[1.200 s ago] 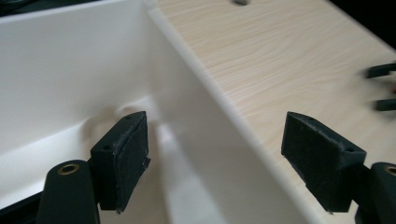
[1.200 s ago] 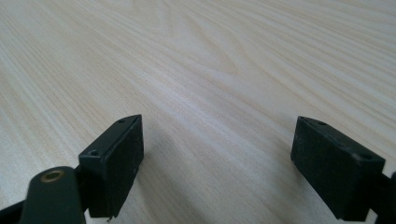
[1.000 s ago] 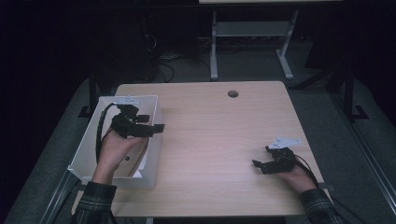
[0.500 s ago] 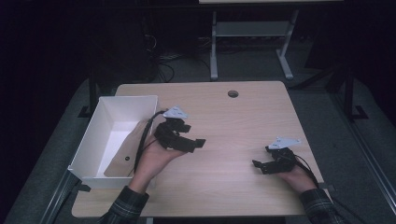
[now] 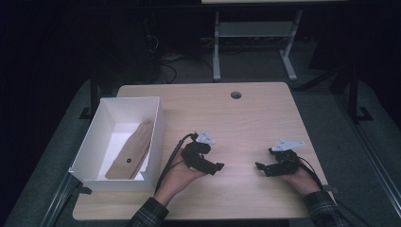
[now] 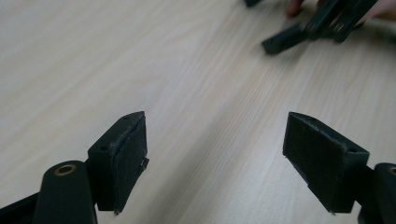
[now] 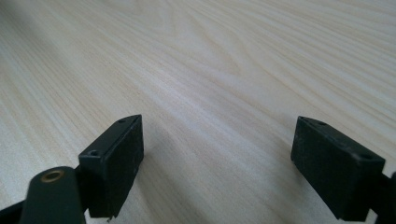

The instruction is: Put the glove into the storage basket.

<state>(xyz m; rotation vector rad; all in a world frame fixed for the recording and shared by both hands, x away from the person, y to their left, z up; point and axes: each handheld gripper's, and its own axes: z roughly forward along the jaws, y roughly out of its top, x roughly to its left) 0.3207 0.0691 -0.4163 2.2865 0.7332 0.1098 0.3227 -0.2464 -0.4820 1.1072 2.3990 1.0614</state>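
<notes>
A tan glove (image 5: 131, 150) lies flat inside the white box (image 5: 156, 126) at the table's left. My left gripper (image 5: 213, 167) hangs low over the front middle of the wooden table (image 5: 246, 118), to the right of the box, pointing right. In the left gripper view its jaws (image 6: 215, 158) stand wide apart with bare wood between them. My right gripper (image 5: 263, 169) rests near the front right, pointing left toward the other. Its own view shows the right gripper (image 7: 219, 163) open and empty. The right gripper (image 6: 299, 35) also appears far off in the left gripper view.
A round cable hole (image 5: 235, 95) sits near the table's far edge. Beyond the table stands a white metal frame (image 5: 250, 33) on dark floor with cables. Black cables trail from both grippers toward the front edge.
My left gripper has come out of the white box, moving right and down to the front middle of the table, uncovering the glove in the box. The right gripper has stayed put.
</notes>
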